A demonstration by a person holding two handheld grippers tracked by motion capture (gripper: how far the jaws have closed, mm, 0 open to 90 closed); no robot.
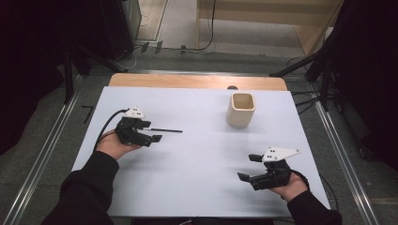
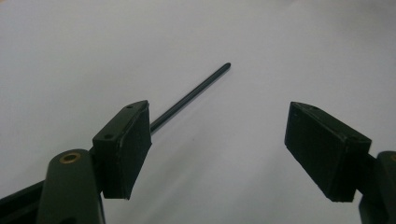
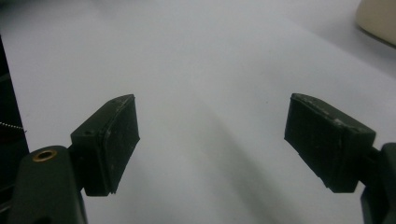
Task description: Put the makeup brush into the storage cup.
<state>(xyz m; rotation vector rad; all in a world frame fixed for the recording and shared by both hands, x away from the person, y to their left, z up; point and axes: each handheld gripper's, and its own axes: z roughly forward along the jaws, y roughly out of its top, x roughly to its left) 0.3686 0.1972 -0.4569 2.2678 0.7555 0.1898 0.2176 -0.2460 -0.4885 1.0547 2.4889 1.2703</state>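
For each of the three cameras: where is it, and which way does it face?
High view: above the person's side, looking forward and down on the table; forearms, both hands, left gripper, right gripper.
Left gripper view: rides the left gripper, looking along open jaws at the rod.
Right gripper view: rides the right gripper, open jaws, cup at the corner.
Shared: rod in high and left gripper views.

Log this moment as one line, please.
left gripper: open, beside thin black rod lying on table | right gripper: open, holding nothing | cup: upright, untouched
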